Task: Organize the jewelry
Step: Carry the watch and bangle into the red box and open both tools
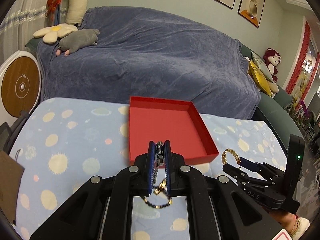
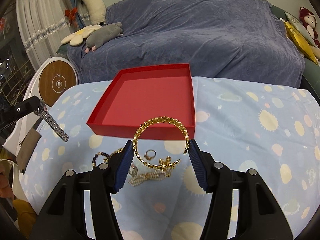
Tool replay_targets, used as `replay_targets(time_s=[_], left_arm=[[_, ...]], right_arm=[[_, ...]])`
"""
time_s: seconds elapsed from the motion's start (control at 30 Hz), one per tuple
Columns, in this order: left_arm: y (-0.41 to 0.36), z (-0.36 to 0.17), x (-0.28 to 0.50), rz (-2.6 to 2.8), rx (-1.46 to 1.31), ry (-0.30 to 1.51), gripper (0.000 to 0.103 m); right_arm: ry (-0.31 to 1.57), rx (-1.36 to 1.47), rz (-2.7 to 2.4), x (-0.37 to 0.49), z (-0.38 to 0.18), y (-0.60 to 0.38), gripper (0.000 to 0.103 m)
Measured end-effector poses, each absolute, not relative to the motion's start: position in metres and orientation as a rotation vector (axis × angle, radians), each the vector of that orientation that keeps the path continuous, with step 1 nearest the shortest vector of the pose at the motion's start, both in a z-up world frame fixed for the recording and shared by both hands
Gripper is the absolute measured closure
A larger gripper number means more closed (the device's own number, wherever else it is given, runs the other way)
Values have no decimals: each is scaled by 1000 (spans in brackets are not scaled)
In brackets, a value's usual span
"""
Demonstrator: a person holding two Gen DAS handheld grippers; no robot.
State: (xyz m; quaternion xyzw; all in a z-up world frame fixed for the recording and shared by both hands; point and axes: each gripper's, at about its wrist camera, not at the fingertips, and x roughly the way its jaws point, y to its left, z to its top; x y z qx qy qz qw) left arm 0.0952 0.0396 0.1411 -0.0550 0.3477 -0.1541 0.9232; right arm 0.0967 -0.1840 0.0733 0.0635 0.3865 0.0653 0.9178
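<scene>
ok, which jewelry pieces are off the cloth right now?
Two: the silver watch, clamped in the left gripper, and the gold chain bracelet, spanning the right gripper. The ring and pearl strand lie on the cloth.

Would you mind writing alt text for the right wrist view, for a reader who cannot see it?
The right gripper holds a gold chain bracelet between its blue pads, in front of an empty red box on a planet-print cloth. Below lie a ring and tangled chains; at left, the left gripper holds a silver watch.
</scene>
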Motion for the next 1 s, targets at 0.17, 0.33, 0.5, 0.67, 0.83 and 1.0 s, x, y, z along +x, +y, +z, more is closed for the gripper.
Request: replay_targets(time_s=[0.17,0.33,0.5,0.67,0.83,1.0], left_arm=[[22,151,160,-314,-91,696,96],[3,135,233,-321,-109,720,96],[-20,110,290,-312,-86,737,96],[-32,75,337,-289,-63,793,96],[-34,43,363,-236,-36,839,96],[-31,30,370,-208,-41,872,96]], right_arm=[[816,134,132,163,78,-191,49],[845,152,133,234,71,-195,49],[892,125,142,293,48,-188,49],[970,136,131,337,18,-190,49],[989,86,124,356,4,-188,48],[1008,44,120,364,-3,-179,44]])
